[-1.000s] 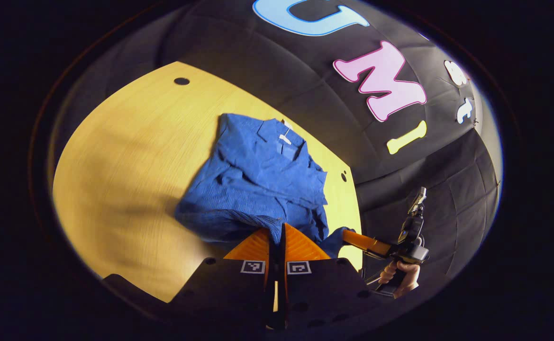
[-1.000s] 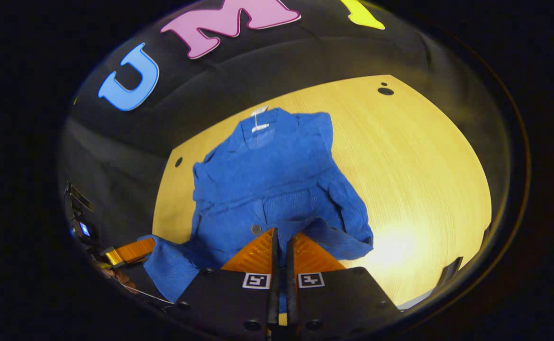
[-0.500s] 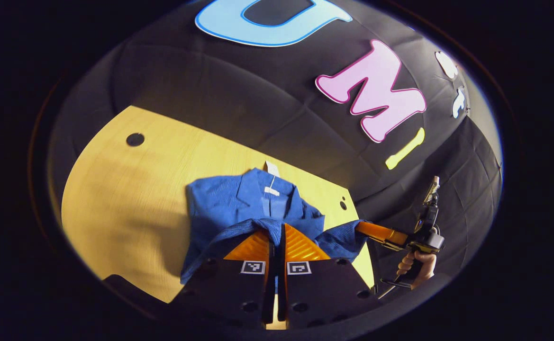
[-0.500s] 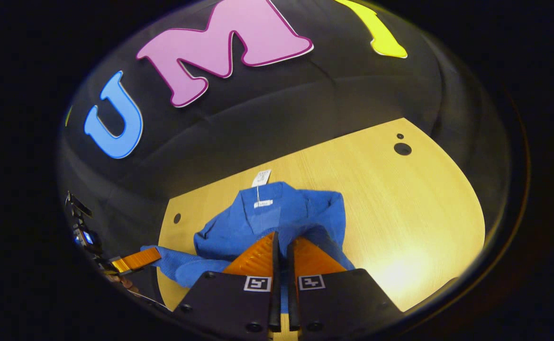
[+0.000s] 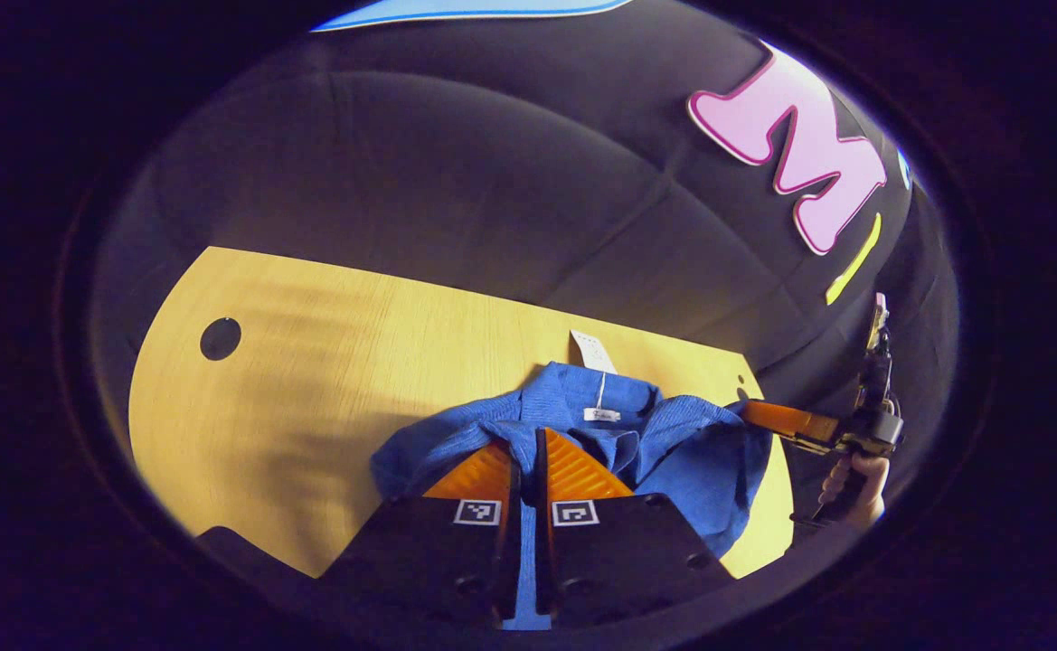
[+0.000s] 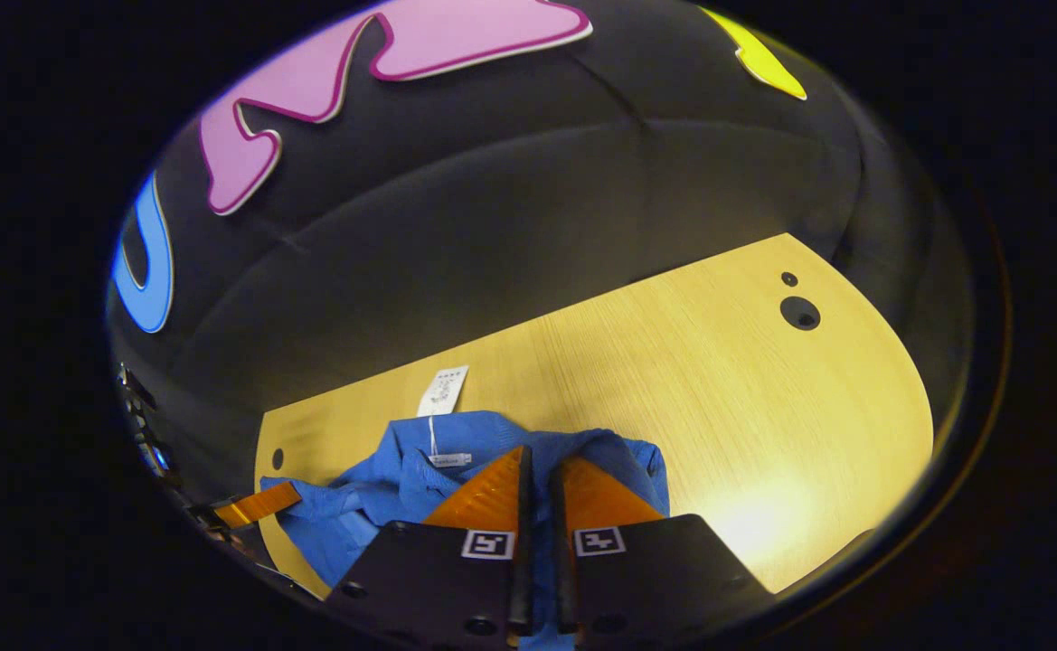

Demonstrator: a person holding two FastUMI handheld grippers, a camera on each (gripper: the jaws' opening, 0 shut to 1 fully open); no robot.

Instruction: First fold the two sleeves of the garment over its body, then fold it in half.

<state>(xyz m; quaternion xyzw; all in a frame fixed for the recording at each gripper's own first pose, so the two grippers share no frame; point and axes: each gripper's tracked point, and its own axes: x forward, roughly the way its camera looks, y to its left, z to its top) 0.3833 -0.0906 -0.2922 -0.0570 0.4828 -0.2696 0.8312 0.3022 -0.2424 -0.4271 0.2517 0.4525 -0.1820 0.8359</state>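
Here, in the left gripper view, the left gripper (image 5: 528, 443) pinched ribbed blue cloth of the garment (image 5: 673, 443), bunched on the wooden table (image 5: 311, 380). In the right gripper view, the right gripper (image 6: 540, 461) likewise clamped its crumpled fabric (image 6: 374, 497) near a paper tag (image 6: 442, 391)

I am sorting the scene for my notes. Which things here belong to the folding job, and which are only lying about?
Belong to the job:
- blue garment
- left gripper, shut on the garment
- right gripper, shut on the garment

Only there:
- wooden table
- paper tag at the garment's collar
- holes in the table
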